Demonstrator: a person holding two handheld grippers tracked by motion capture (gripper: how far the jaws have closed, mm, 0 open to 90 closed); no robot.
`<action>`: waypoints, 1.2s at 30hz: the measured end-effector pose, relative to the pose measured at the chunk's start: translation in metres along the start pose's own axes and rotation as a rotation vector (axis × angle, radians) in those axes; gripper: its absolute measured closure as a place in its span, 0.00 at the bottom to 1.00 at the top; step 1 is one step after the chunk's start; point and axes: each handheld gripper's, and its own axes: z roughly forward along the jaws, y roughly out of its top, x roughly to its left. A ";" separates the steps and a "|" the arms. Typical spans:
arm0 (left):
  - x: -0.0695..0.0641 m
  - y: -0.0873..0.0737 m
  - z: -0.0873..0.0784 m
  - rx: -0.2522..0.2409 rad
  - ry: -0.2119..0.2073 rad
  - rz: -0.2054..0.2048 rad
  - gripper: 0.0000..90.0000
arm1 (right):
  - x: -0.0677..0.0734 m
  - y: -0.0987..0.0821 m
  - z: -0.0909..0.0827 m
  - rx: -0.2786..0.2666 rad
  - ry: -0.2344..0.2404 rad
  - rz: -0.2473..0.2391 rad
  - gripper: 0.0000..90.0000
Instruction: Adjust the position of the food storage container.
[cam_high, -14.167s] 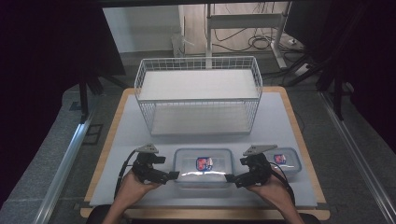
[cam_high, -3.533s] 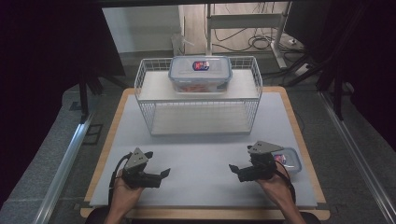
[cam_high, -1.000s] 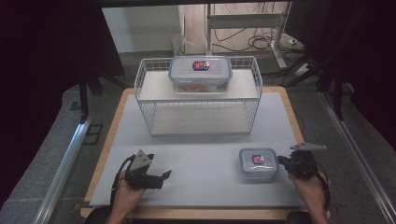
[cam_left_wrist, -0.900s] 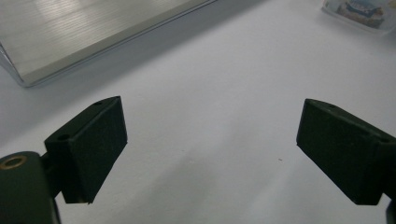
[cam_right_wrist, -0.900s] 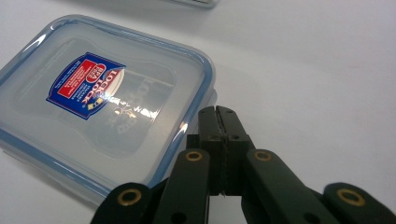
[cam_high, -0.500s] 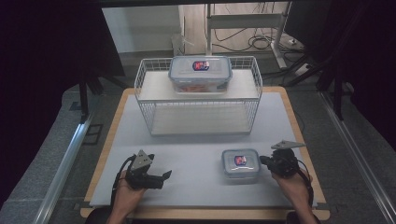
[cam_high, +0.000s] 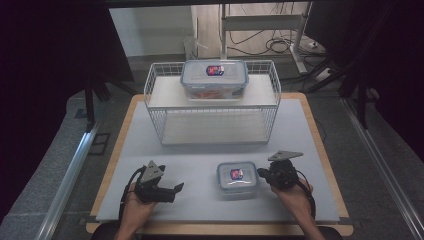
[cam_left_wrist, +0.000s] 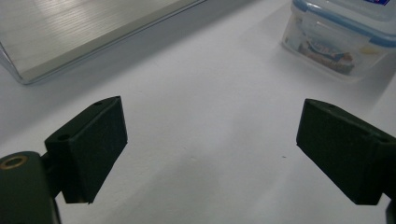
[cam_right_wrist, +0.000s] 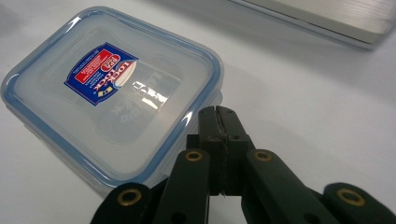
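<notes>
High view takes in the white wire rack (cam_high: 212, 102) carrying a large clear container (cam_high: 214, 79); the small square container (cam_high: 236, 178), blue-rimmed plastic, sits on the matte counter (cam_high: 200, 155) before the rack. Right gripper (cam_right_wrist: 218, 112) view: fingers pressed together against its smooth lid edge. Left gripper (cam_left_wrist: 210, 154) view: blocky fingers spread.

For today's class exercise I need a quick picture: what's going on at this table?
A person works with a gripper in each hand. The right gripper, jaws shut, presses against the side of a small box on the mat, apparently pushing it. The left gripper hovers open, holding nothing. A large box sits on top of the wire rack.
</notes>
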 end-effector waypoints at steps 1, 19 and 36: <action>0.000 0.000 0.000 0.000 0.000 0.000 0.09 | 0.002 0.001 0.001 0.002 0.006 -0.002 1.00; 0.000 0.000 0.000 0.004 0.003 0.003 0.09 | 0.036 -0.001 0.005 0.015 0.100 -0.046 1.00; 0.004 -0.001 -0.002 0.002 -0.011 -0.008 0.10 | 0.038 -0.007 0.000 0.010 0.116 -0.092 0.90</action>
